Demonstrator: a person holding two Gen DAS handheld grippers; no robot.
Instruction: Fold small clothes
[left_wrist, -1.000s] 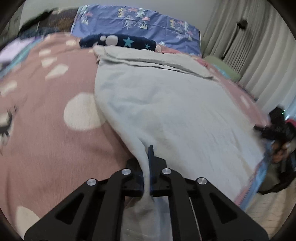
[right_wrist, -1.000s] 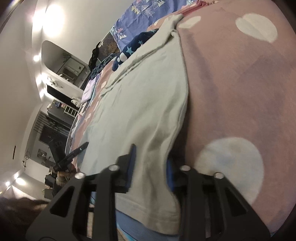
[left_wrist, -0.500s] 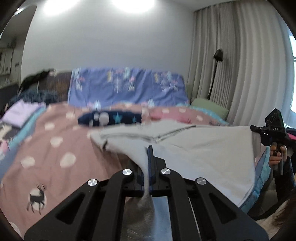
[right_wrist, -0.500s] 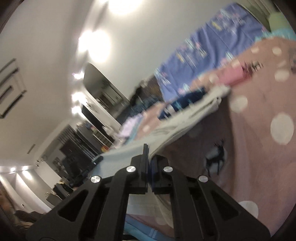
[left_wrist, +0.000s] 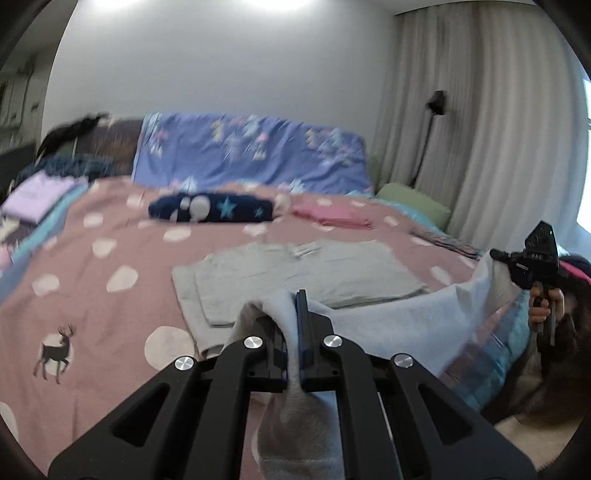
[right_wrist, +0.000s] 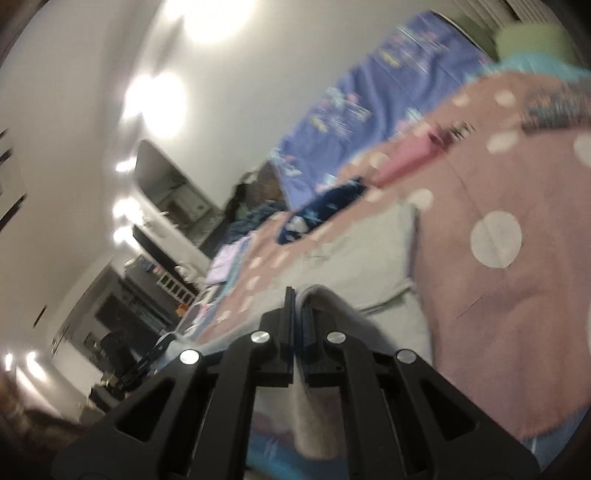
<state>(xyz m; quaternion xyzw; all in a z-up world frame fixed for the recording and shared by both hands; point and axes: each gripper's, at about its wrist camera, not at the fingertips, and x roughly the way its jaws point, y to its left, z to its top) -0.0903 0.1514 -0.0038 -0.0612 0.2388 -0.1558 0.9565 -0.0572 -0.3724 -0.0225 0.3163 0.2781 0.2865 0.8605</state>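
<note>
The fingers of the left gripper (left_wrist: 293, 314) are squeezed tight on one near corner of the grey shirt (left_wrist: 306, 273), and the fingers of the right gripper (right_wrist: 295, 306) pinch the other near corner. The near edge hangs lifted between them, while the far part lies flat on the pink spotted bed (left_wrist: 92, 288). Around the shirt the bed is bare, with the dark blue star cloth (left_wrist: 210, 209) and pink folded cloth (left_wrist: 332, 218) well behind it

Grey garment (left_wrist: 306, 273): soft matt cloth. Bedspread (left_wrist: 110, 295): matt fleecy. Left gripper (left_wrist: 293, 325): matt blk plastic, shiny metal screws.
</note>
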